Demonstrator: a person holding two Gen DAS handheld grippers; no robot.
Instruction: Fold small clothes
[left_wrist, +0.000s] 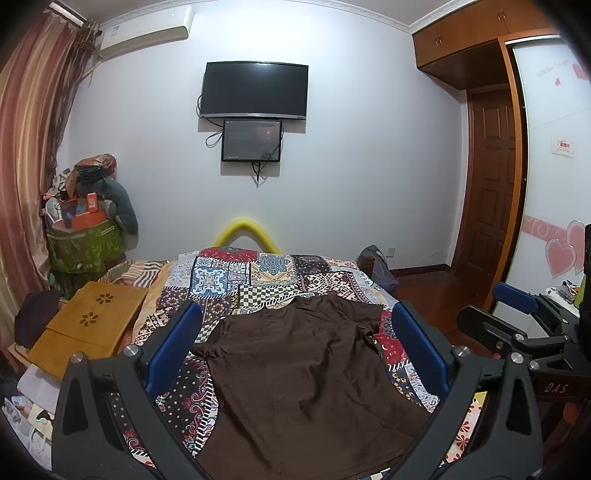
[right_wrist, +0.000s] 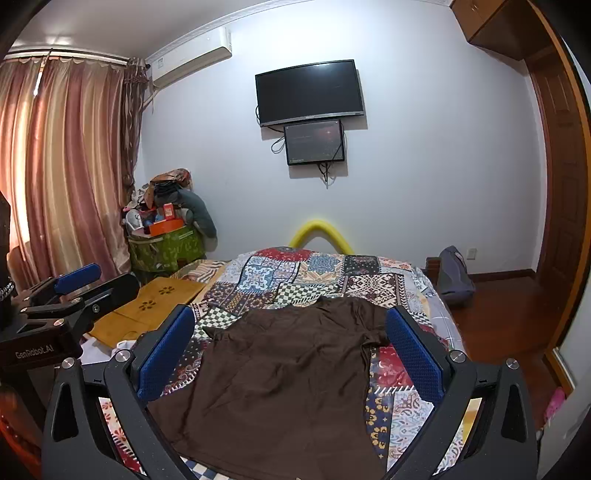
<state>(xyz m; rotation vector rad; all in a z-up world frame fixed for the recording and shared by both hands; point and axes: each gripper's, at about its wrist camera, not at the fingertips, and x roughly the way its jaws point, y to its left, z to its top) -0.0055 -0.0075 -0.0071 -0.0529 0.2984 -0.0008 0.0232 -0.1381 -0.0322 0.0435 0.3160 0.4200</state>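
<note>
A dark brown short-sleeved shirt (left_wrist: 306, 376) (right_wrist: 288, 373) lies spread flat on a patchwork bedspread (left_wrist: 266, 277) (right_wrist: 306, 273), collar away from me. My left gripper (left_wrist: 297, 314) hovers above the shirt's near half, blue-padded fingers (left_wrist: 173, 347) wide apart with nothing between them. My right gripper (right_wrist: 290, 317) hangs likewise over the shirt, open and empty. In the left wrist view the right gripper (left_wrist: 517, 314) shows at the right edge; in the right wrist view the left gripper (right_wrist: 74, 280) shows at the left edge.
A bamboo lap table (left_wrist: 92, 325) (right_wrist: 147, 306) lies left of the bedspread. A heaped green laundry basket (left_wrist: 85, 243) stands by the curtain. A yellow foam tube (left_wrist: 247, 232) arches behind the bed. A dark bag (right_wrist: 454, 273) sits on the wooden floor at right.
</note>
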